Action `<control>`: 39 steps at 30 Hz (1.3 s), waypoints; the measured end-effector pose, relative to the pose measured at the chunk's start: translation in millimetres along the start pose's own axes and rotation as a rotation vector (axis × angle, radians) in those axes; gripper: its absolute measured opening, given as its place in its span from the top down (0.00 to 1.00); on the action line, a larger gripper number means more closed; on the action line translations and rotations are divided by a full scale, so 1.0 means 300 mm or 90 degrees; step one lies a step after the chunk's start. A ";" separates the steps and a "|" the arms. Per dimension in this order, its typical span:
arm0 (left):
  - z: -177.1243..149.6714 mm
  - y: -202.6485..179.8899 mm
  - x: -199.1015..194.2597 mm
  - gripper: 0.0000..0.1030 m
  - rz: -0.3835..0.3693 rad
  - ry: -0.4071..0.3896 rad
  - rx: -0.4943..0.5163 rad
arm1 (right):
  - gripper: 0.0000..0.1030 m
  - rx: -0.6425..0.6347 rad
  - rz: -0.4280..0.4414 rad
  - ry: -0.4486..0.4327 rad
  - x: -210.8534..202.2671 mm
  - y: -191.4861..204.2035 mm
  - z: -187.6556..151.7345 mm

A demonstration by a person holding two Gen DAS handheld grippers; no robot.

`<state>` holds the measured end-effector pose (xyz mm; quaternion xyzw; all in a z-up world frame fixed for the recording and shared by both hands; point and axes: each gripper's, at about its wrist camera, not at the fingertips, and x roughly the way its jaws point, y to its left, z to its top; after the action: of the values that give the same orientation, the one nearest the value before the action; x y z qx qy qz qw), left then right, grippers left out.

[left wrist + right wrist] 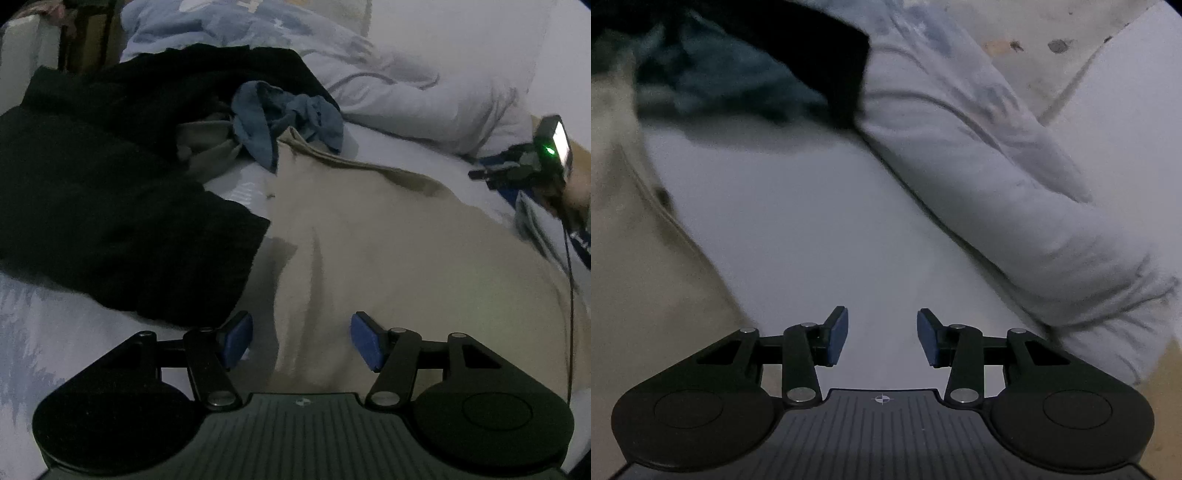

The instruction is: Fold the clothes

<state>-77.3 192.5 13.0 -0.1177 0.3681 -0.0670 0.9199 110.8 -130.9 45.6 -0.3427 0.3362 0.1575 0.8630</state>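
A beige garment (369, 240) lies spread on the bed, with a few creases. My left gripper (301, 341) hovers over its near edge, blue pads apart and not pressing the cloth. A black garment (110, 184) is heaped to the left, overlapping the beige one. A crumpled blue garment (288, 114) sits behind them. My right gripper (882, 336) is open over the bare white sheet (812, 221), nothing between its pads. The beige garment (628, 258) lies to its left. The black garment (820, 48) and the blue garment (720, 81) are blurred at top left.
A bunched white duvet (997, 166) runs diagonally along the right of the sheet; the same duvet (424, 99) shows behind the clothes. The right hand's device with a green light (550, 149) is at the right edge, trailing a thin cable. Dim room; furniture stands at top left.
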 end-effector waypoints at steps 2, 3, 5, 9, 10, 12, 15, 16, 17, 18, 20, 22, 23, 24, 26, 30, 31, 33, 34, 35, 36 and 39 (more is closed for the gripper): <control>-0.009 0.009 -0.008 0.36 -0.001 -0.005 -0.006 | 0.57 -0.010 0.060 -0.030 -0.040 0.066 0.025; -0.013 0.012 -0.007 0.36 0.000 -0.007 -0.009 | 0.57 -0.026 0.096 -0.049 -0.052 0.111 0.051; -0.021 0.017 -0.006 0.36 -0.002 -0.011 -0.013 | 0.56 -0.049 0.165 -0.073 -0.065 0.201 0.107; -0.032 0.019 -0.001 0.36 -0.001 -0.006 -0.007 | 0.56 -0.101 0.204 -0.082 -0.009 0.378 0.228; -0.034 0.020 -0.004 0.36 0.000 -0.004 -0.006 | 0.56 -0.102 0.213 -0.076 0.008 0.404 0.251; -0.040 0.021 -0.010 0.36 -0.001 0.001 -0.003 | 0.56 -0.105 0.208 -0.057 0.078 0.439 0.310; -0.049 0.021 -0.022 0.36 -0.006 0.009 0.011 | 0.55 -0.054 0.135 -0.067 0.151 0.406 0.410; -0.051 0.022 -0.025 0.36 -0.008 0.012 0.016 | 0.56 -0.024 0.079 -0.081 0.154 0.389 0.432; -0.053 0.025 -0.029 0.36 -0.011 0.014 0.021 | 0.56 0.010 0.030 -0.091 0.146 0.368 0.446; -0.054 0.029 -0.033 0.36 -0.015 0.015 0.022 | 0.56 0.035 0.018 -0.091 0.137 0.351 0.457; -0.057 0.040 -0.039 0.36 -0.024 0.016 0.018 | 0.56 0.067 0.019 -0.093 0.114 0.329 0.470; -0.059 0.047 -0.040 0.36 -0.032 0.013 0.016 | 0.55 0.064 0.033 -0.098 0.081 0.334 0.465; -0.059 0.049 -0.040 0.37 -0.036 0.012 0.016 | 0.53 0.060 0.038 -0.100 0.058 0.337 0.457; -0.059 0.049 -0.041 0.38 -0.043 0.011 0.016 | 0.53 0.061 0.047 -0.102 0.027 0.339 0.447; -0.057 0.050 -0.043 0.41 -0.062 0.010 0.015 | 0.52 0.073 0.059 -0.111 -0.052 0.341 0.417; -0.057 0.056 -0.034 0.61 -0.092 0.021 0.016 | 0.49 0.110 0.083 -0.130 -0.233 0.344 0.342; -0.059 0.062 -0.027 0.66 -0.093 0.027 0.010 | 0.48 0.123 0.089 -0.132 -0.287 0.346 0.314; -0.060 0.086 -0.022 0.83 -0.101 0.035 -0.017 | 0.45 0.147 0.096 -0.134 -0.391 0.348 0.262; -0.059 0.101 -0.021 0.84 -0.106 0.038 -0.032 | 0.44 0.159 0.095 -0.132 -0.442 0.349 0.231; -0.059 0.116 -0.022 0.85 -0.109 0.042 -0.051 | 0.43 0.170 0.093 -0.130 -0.493 0.351 0.199; -0.060 0.132 -0.026 0.85 -0.107 0.046 -0.069 | 0.42 0.178 0.088 -0.127 -0.543 0.354 0.165; -0.069 0.153 -0.055 0.82 -0.094 0.051 -0.090 | 0.38 0.184 0.042 -0.107 -0.690 0.375 0.031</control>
<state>-101.7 236.7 -2.8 -0.2066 0.3983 -0.1132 0.8865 -91.3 -52.5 138.5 -0.1892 0.2929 0.1643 0.9227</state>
